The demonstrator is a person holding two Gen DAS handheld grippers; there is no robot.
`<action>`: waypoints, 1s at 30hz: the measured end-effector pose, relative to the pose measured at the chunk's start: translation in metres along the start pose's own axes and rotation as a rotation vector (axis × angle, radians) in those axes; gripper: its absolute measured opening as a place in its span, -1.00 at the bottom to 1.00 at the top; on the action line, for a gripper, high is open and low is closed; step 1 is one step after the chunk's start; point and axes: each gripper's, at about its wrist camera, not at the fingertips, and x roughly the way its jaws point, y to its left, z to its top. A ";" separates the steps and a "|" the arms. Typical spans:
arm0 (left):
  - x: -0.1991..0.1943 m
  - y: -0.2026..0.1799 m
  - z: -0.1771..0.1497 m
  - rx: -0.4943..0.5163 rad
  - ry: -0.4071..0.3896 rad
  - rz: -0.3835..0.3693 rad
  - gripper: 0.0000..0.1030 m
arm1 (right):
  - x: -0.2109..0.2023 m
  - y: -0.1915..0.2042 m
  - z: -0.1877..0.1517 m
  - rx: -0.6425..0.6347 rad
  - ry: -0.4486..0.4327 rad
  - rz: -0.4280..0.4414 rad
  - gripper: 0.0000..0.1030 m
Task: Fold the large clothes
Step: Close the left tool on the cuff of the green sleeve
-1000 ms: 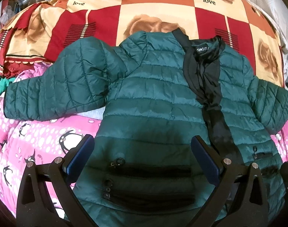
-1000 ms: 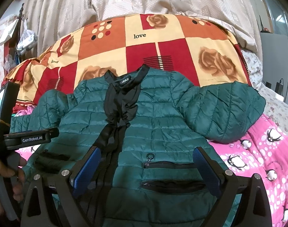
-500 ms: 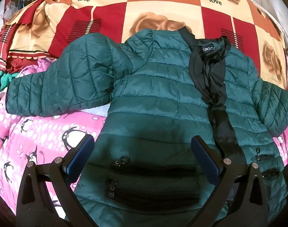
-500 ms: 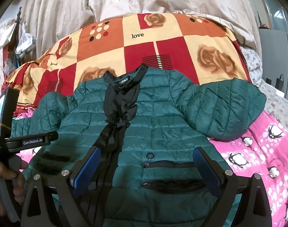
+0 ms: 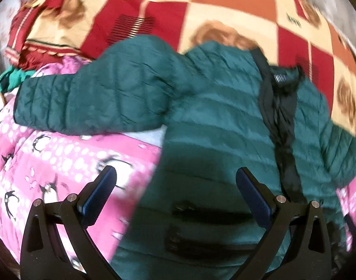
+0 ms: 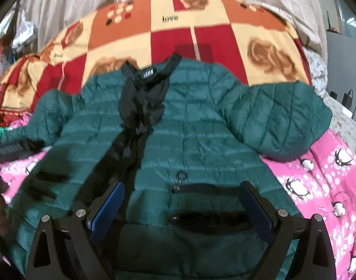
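**Puffy jacket spread flat, both grippers poised empty above the hem**

The green quilted jacket (image 6: 201, 140) lies face up across the bed, collar at the far side on the patchwork blanket (image 6: 178, 35), hem nearest, sleeves out to left and right over the pink penguin quilt (image 5: 61, 158). The main risk, as I judge it, is slippage: the shell looks slick and padded, so a shallow pinch may catch only the top layer, or the left sleeve (image 5: 96, 102) may spring back once folded. The open front and black lining (image 6: 140, 107) could also bunch under a fold. The left gripper (image 5: 175, 182) has its jaws wide apart, holding nothing, over the jacket's left edge. The right gripper (image 6: 181, 197) is likewise spread and empty, above the pocket zips.
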 end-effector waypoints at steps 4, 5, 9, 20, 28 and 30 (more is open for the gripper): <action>-0.006 0.054 0.015 -0.054 -0.038 -0.031 0.99 | 0.000 0.007 -0.001 -0.033 -0.004 0.019 0.88; -0.006 0.075 0.016 -0.083 -0.044 -0.072 0.99 | -0.002 0.009 -0.001 -0.040 -0.012 0.025 0.88; -0.001 0.165 0.010 -0.201 -0.083 -0.094 0.99 | -0.012 0.015 0.000 -0.057 -0.053 0.048 0.88; 0.037 0.299 0.019 -0.418 -0.139 -0.086 0.83 | 0.011 0.017 -0.001 -0.052 0.019 0.041 0.88; 0.082 0.315 0.034 -0.618 -0.138 -0.180 0.83 | 0.019 0.021 -0.004 -0.078 0.049 0.035 0.88; 0.088 0.317 0.037 -0.652 -0.146 -0.174 0.83 | 0.022 0.023 -0.004 -0.085 0.056 0.035 0.88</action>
